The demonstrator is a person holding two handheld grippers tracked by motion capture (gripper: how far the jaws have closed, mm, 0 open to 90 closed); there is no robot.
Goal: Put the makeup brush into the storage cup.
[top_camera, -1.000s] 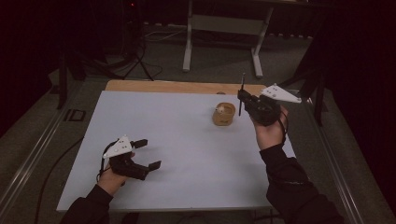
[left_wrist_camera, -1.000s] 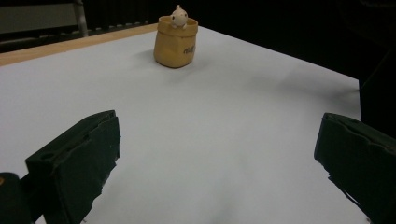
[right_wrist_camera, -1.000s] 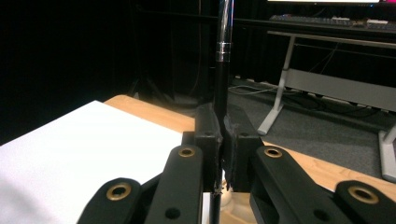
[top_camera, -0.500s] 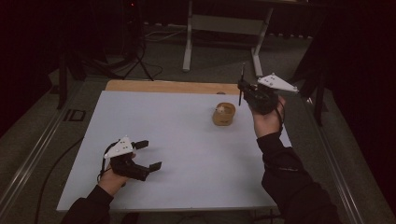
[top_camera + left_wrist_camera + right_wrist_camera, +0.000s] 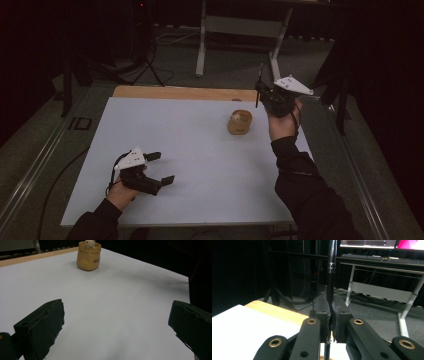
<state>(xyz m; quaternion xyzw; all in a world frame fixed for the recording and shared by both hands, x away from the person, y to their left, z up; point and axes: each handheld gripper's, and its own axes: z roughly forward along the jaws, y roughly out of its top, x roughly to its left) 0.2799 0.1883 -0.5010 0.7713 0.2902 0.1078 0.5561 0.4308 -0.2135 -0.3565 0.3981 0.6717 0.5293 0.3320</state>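
Observation:
A small tan pouch [image 5: 240, 123] [image 5: 88, 256] stands upright on the white table [image 5: 190, 150], right of centre, with a small white object [image 5: 89, 243] poking out of its top. My right gripper [image 5: 260, 96] [image 5: 330, 312] is raised above the table's far right edge, just right of the pouch. It is shut on a thin black pen [image 5: 260, 79] [image 5: 331, 270] that points straight up. My left gripper [image 5: 164, 167] [image 5: 116, 325] rests low near the front left of the table, open and empty, its jaws facing the pouch.
A wooden strip [image 5: 185, 92] runs along the table's far edge. Behind it stand a white desk frame [image 5: 202, 45] and a dark tripod [image 5: 145, 55]. Monitors [image 5: 382, 243] glow on that desk. A grey floor rail [image 5: 35, 165] lies to the left.
My right gripper has lifted a little and drifted right, away from the pouch, with the pen still in it. The left gripper has stayed where it was.

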